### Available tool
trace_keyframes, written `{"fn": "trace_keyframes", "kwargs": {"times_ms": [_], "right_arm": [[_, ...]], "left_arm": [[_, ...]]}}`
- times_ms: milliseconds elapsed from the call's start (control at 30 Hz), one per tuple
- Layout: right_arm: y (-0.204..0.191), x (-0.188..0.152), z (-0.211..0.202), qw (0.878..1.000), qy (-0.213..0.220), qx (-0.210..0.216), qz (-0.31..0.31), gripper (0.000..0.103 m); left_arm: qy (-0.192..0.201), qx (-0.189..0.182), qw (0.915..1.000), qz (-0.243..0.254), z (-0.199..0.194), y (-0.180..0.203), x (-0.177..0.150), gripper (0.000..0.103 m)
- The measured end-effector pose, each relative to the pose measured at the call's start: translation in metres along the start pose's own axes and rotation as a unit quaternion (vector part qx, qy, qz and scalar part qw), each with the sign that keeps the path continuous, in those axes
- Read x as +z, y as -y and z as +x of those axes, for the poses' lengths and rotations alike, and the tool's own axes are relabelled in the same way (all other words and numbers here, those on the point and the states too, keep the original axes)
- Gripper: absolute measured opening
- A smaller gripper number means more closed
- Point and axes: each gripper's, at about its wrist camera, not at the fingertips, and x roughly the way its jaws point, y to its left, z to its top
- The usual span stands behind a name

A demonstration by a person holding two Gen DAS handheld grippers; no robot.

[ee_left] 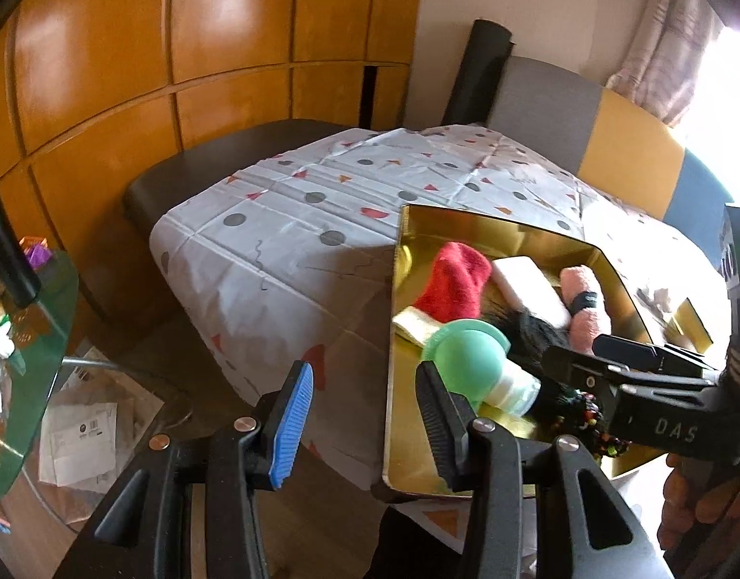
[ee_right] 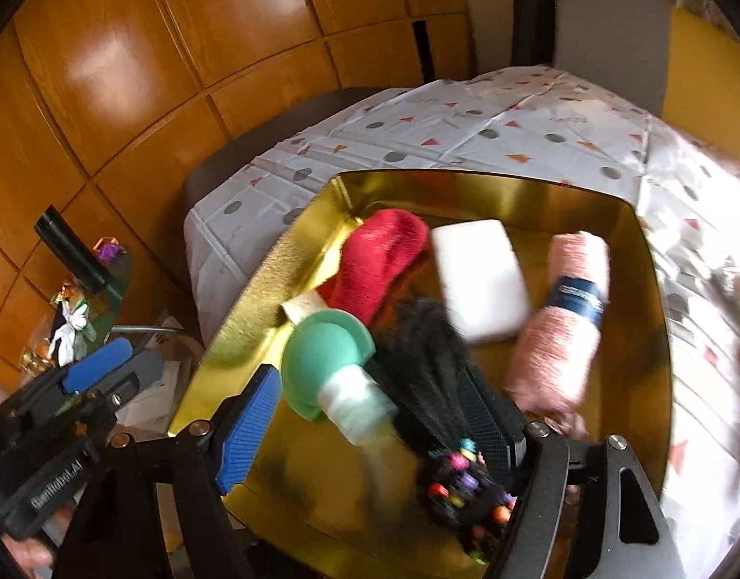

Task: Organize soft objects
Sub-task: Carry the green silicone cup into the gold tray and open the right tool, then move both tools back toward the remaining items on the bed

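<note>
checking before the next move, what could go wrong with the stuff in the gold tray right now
The green bottle and black beaded braids both lie between the right gripper's open jaws, so closing could catch both at once. The gold tray appears to overhang the near table edge by the left gripper, so a nudge might tip it.
</note>
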Motion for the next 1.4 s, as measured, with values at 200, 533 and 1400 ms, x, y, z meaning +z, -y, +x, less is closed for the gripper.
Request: {"fn": "trace_keyframes", "kwargs": {"times_ms": [200, 533, 1400], "right_arm": [[0.015, -0.014, -0.021, 0.999, 0.017, -0.029, -0.004, 0.076], [0.060, -0.028, -0.061, 0.996, 0.048, -0.063, 0.032, 0.076], [0.304, -0.116, -0.195, 0.922, 0.107, -0.293, 0.229, 0.082]], "left_arm": [[0.004, -0.010, 0.9995, 0.029, -0.008, 0.020, -0.001, 0.045], [0.000, -0.027, 0.9972, 0.070, -0.011, 0.051, -0.004, 0.045], [-0.009, -0.089, 0.9748, 0.204, -0.011, 0.179, -0.005, 0.045]]}}
